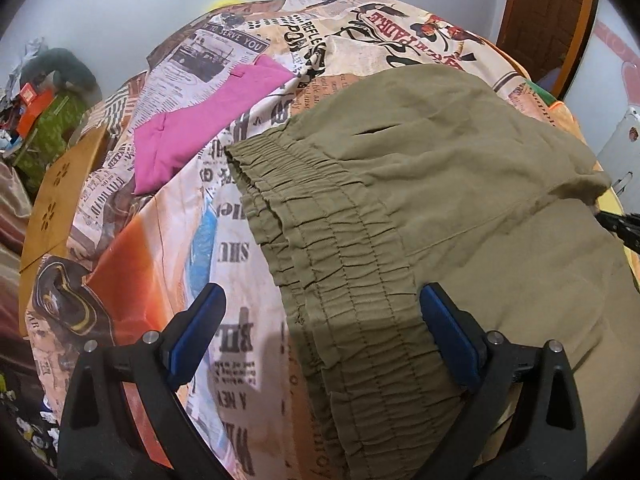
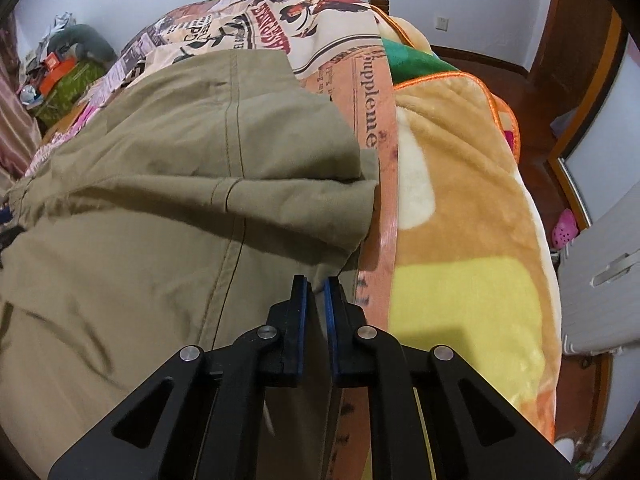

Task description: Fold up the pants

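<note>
Olive-green pants (image 1: 440,184) lie on a newspaper-print bedsheet (image 1: 180,240), their gathered elastic waistband (image 1: 340,280) turned toward me. My left gripper (image 1: 322,316) hangs open just above the waistband's near end, one blue pad over the sheet and the other over the cloth. In the right wrist view the pants (image 2: 160,208) fill the left half, with a folded flap on top. My right gripper (image 2: 316,282) is shut on the pants' right edge, where a thin strip of cloth runs between its pads.
A pink garment (image 1: 208,120) lies on the sheet beyond the waistband. A plush orange-and-yellow blanket (image 2: 460,200) covers the bed's right side. A white suitcase (image 2: 600,280) stands off the bed at right. Clutter (image 1: 40,96) is piled at far left.
</note>
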`<action>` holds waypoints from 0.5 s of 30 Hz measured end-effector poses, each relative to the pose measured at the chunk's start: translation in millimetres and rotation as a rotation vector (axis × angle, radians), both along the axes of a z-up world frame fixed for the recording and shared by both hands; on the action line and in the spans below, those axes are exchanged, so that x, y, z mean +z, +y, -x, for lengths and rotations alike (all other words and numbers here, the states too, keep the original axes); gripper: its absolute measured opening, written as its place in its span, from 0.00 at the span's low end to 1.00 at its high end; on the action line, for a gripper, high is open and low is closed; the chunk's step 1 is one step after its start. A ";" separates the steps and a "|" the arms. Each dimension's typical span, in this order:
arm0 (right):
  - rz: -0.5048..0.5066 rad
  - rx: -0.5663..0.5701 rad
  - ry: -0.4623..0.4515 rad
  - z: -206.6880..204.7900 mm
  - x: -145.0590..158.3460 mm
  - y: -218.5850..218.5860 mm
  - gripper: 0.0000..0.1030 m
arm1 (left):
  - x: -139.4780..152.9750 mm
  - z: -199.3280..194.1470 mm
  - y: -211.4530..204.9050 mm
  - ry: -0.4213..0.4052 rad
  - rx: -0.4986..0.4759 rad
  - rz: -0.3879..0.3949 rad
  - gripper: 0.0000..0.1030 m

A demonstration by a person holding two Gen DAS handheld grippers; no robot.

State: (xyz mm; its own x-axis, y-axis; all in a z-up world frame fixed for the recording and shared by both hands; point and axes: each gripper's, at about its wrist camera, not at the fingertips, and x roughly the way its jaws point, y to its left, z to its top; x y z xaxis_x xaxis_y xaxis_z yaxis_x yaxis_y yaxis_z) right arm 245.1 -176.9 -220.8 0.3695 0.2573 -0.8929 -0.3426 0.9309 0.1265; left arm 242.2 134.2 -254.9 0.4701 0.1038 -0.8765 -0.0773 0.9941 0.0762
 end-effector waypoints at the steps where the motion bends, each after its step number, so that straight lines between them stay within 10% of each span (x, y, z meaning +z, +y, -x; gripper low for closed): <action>1: -0.007 -0.003 0.006 2.7 0.2 -2.6 0.07 | -0.7 -1.4 2.0 -0.001 -0.003 -0.001 0.97; 15: 0.033 -0.045 -0.012 15.0 -2.2 -5.0 0.03 | -4.9 -6.3 6.5 -0.010 -0.021 -0.061 1.00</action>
State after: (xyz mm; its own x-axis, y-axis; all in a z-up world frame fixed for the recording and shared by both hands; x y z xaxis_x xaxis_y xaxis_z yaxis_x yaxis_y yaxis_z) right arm 230.1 -181.8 -223.0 0.3906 0.2104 -0.8962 -0.3014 0.9491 0.0914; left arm 248.5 140.7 -259.8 0.4816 0.1471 -0.8639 -0.0578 0.9890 0.1362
